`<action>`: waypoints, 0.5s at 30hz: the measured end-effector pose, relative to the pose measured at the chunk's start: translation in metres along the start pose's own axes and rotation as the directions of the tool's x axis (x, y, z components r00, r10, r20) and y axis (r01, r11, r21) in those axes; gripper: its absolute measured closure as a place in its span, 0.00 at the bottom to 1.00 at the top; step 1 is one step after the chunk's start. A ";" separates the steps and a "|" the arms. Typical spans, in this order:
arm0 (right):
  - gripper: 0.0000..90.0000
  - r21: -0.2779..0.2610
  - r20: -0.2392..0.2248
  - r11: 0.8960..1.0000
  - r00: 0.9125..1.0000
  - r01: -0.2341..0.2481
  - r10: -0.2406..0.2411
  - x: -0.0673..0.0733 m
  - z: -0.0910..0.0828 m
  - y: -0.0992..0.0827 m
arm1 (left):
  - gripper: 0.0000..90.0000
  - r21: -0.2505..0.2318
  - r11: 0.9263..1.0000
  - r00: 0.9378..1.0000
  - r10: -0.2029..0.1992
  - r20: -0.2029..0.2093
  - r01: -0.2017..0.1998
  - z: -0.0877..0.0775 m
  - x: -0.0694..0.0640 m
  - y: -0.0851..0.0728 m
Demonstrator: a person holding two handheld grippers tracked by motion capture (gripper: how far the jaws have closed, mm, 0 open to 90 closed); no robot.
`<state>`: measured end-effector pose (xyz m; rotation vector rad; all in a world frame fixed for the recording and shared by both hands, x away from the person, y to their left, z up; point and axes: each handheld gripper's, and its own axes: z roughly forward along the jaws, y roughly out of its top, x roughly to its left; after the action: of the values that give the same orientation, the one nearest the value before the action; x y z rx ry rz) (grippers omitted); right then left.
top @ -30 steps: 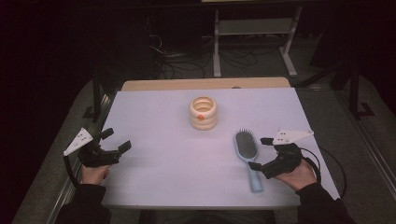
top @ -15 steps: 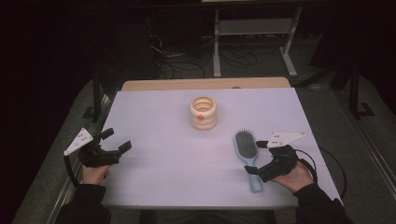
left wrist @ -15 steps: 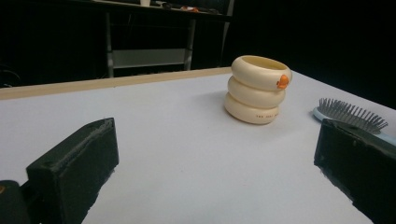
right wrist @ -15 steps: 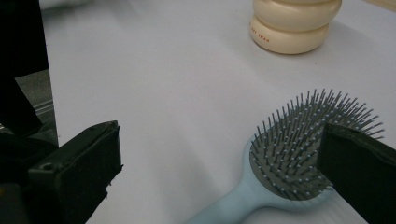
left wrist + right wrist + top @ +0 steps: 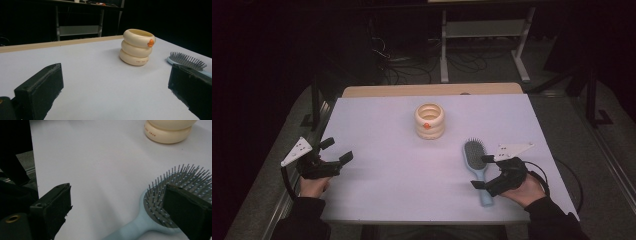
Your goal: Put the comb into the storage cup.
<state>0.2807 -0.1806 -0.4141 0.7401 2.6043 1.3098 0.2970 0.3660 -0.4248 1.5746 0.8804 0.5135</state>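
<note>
Blue hairbrush (image 5: 476, 160) near table (image 5: 377, 130) right edge | right claw (image 5: 479, 171) astride handle, closing

The desk (image 5: 377, 130) lies bare between the left gripper (image 5: 339, 159) and the cream ring-stacked holder (image 5: 429, 121), a wide lane across the middle. On the right, the light-blue hairbrush (image 5: 477, 162) lies flat just beside the right gripper (image 5: 480, 171), blocking its path toward the holder.
</note>
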 end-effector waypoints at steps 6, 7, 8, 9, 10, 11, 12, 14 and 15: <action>0.15 0.031 -0.018 1.000 1.000 0.008 -0.007 0.000 0.003 -0.001 | 0.00 0.000 1.000 1.000 0.001 0.002 -0.001 0.000 0.000 0.000; 0.15 0.035 -0.020 0.999 1.000 0.007 -0.006 0.000 0.003 -0.001 | 0.00 0.001 1.000 1.000 0.001 0.001 -0.001 0.000 0.000 0.000; 0.15 0.040 -0.021 0.999 1.000 0.004 -0.004 0.000 0.004 -0.001 | 0.00 0.001 1.000 1.000 0.001 0.001 -0.001 0.000 0.000 0.000; 0.15 0.043 -0.022 0.999 1.000 0.005 -0.004 0.000 0.004 -0.001 | 0.00 0.001 1.000 1.000 0.001 0.001 -0.001 0.000 0.000 0.000; 0.16 0.045 -0.023 0.999 1.000 0.008 -0.007 0.000 0.004 -0.001 | 0.00 0.000 1.000 1.000 0.001 0.001 -0.001 0.000 0.000 0.000; 0.16 0.053 -0.025 0.999 1.000 0.005 -0.004 0.000 0.005 -0.001 | 0.00 0.000 1.000 1.000 0.000 0.001 0.000 0.000 0.000 0.000; 0.17 0.055 -0.026 0.998 1.000 0.006 -0.005 0.000 0.005 -0.001 | 0.00 0.001 1.000 1.000 0.001 0.001 -0.001 0.000 0.000 0.000; 0.17 0.057 -0.029 0.998 1.000 0.008 -0.006 0.001 0.005 -0.001 | 0.00 0.001 1.000 1.000 0.002 0.002 -0.002 0.000 0.000 0.000; 0.18 0.057 -0.031 0.998 1.000 0.008 -0.006 0.001 0.005 -0.001 | 0.00 0.002 1.000 1.000 0.002 0.002 -0.002 0.000 0.000 0.000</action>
<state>0.2816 -0.1770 -0.4179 0.7243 2.6761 1.2598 0.2970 0.3656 -0.4248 1.5780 0.8779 0.5129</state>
